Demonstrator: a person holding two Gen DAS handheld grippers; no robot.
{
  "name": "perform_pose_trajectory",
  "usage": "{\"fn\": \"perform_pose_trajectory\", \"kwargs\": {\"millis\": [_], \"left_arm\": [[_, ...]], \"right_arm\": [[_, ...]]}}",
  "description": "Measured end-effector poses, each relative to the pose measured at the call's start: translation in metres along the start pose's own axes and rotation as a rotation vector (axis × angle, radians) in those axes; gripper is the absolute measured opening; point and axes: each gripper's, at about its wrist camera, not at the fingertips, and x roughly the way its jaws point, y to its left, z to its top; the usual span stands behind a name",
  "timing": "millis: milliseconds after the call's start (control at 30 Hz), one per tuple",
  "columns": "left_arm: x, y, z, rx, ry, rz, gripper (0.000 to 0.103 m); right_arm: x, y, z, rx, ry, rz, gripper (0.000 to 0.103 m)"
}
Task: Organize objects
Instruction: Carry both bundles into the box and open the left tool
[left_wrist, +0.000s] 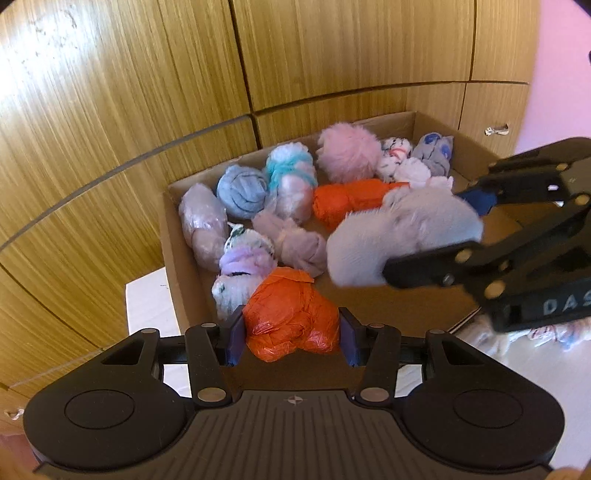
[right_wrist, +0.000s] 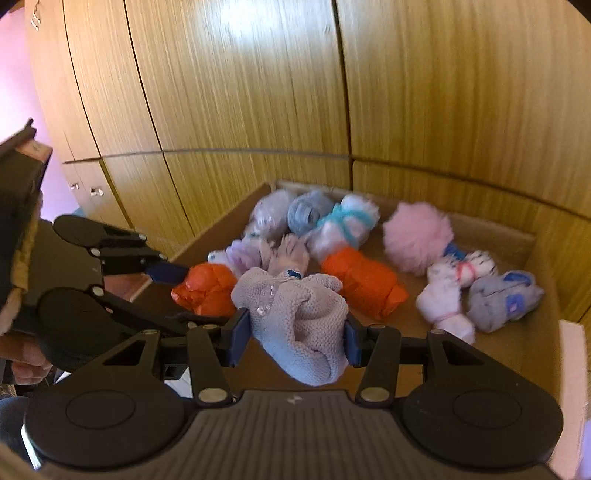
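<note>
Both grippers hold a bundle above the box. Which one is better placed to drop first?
Probably the right gripper: its grey knitted bundle hangs over bare cardboard box floor. The left gripper holds its orange bundle nearer the box edge.

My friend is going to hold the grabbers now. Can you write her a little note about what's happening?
Left gripper: shut on a crumpled orange plastic bundle, held at the near edge of the brown cardboard box.
Right gripper: shut on a rolled light-grey knitted bundle, held over the box.
Done: many bundles already lie in the box, among them a fluffy pink ball and a second orange plastic roll.
Left: set both held bundles down, probably on the bare box floor at the near right. Something pale lies blurred outside the box; check it.
</note>
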Motion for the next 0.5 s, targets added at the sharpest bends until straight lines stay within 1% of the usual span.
{"fn": "perform_pose_trajectory", "kwargs": {"millis": [167, 233, 367, 433, 500], "left_arm": [[0.002, 0.003, -0.004, 0.005, 0.0, 0.003, 0.057], [0.004, 0.0, -0.007, 0.028, -0.005, 0.02, 0.057], [0.004, 0.001, -0.007, 0.021, -0.011, 0.018, 0.058], [0.004, 0.001, -0.008, 0.023, -0.007, 0.019, 0.059], [0.002, -0.001, -0.008, 0.036, -0.01, 0.037, 0.066]], "right_arm": [[0.018, -0.004, -0.003, 0.006, 0.033, -0.002, 0.047], [0.022, -0.004, -0.003, 0.0, 0.04, -0.005, 0.047], [0.026, -0.006, -0.003, -0.003, 0.051, -0.01, 0.047], [0.026, -0.007, -0.003, -0.004, 0.054, -0.01, 0.047], [0.026, -0.008, -0.003, -0.008, 0.059, -0.012, 0.047]]}}
